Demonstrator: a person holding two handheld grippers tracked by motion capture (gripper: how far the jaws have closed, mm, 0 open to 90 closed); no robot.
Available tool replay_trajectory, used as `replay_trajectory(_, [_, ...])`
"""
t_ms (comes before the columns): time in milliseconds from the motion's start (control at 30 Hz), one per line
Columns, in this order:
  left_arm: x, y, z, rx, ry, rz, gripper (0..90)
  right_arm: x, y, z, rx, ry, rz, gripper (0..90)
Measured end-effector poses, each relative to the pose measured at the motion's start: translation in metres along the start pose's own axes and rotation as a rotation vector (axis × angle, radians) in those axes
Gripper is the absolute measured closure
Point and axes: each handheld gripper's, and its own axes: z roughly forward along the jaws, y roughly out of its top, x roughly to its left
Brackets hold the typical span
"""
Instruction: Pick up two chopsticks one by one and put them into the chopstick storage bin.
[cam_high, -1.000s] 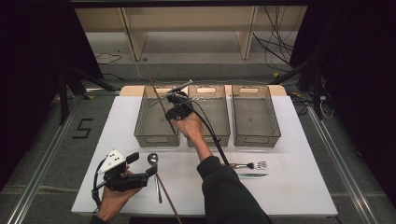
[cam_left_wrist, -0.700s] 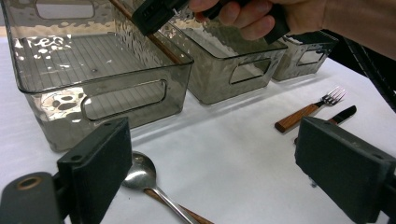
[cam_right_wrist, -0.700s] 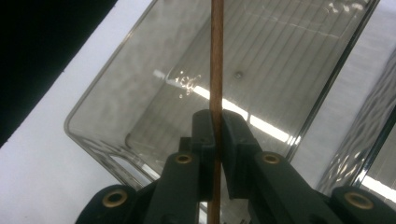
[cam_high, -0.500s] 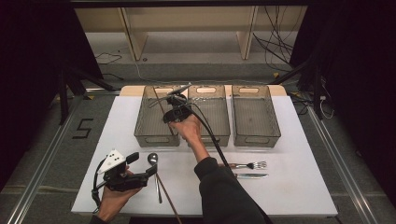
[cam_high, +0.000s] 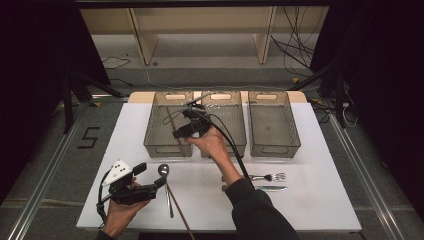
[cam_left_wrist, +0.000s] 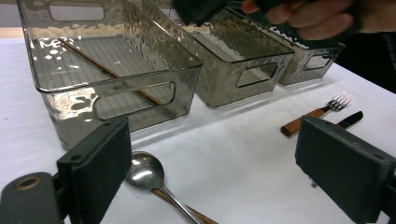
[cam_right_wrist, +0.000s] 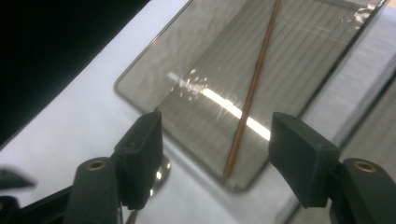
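Note:
A brown chopstick (cam_right_wrist: 252, 93) lies slantwise on the floor of the left clear bin (cam_high: 155, 145); it shows through the wall (cam_left_wrist: 100, 65) too. My right gripper (cam_high: 181, 132) hovers above that bin. Its jaws (cam_right_wrist: 215, 158) have just been opening and stand wide apart with nothing between them, the chopstick lying well below. My left gripper (cam_high: 150, 176) rests low over the near left of the white table, open (cam_left_wrist: 210, 177) and empty. A metal spoon (cam_left_wrist: 144, 172) lies just in front of it, with a second chopstick (cam_high: 176, 212) alongside its handle.
Two more clear bins, middle (cam_high: 235, 145) and right (cam_high: 275, 145), stand in a row with the left one at the back. A wood-handled fork (cam_high: 267, 177) and a dark knife (cam_high: 270, 188) lie at the near right. A cable (cam_high: 235, 150) trails from the right gripper.
The right gripper's jaws have gone from shut to wide open, and the hand has drawn a little toward the near side over the bins. The left gripper has stayed put.

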Motion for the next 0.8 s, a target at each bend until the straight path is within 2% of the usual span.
replay_trajectory(200, [0.002, 0.000, -0.001, -0.002, 0.009, -0.002, 10.5, 0.002, -0.028, -0.016, 0.019, -0.006, -0.046, 33.0])
replay_trajectory(233, [0.002, 0.000, -0.001, -0.002, 0.009, -0.002, 10.6, 0.002, -0.028, -0.016, 0.019, -0.006, -0.046, 33.0])
replay_trajectory(267, [0.002, 0.000, -0.001, -0.004, 0.010, -0.005, 10.5, 0.002, -0.038, -0.019, 0.024, -0.014, -0.056, 32.9])
replay_trajectory(433, [0.003, 0.000, -0.001, 0.000, 0.013, -0.008, 10.6, 0.005, -0.060, -0.026, 0.032, -0.004, -0.072, 32.4])
replay_trajectory(533, [0.003, 0.000, -0.001, -0.001, 0.014, -0.008, 10.5, 0.007, -0.067, -0.030, 0.032, 0.002, -0.082, 32.2])
replay_trajectory(800, [0.004, 0.000, -0.001, -0.002, 0.018, -0.009, 10.5, 0.024, -0.094, -0.038, 0.054, 0.028, -0.119, 30.8])
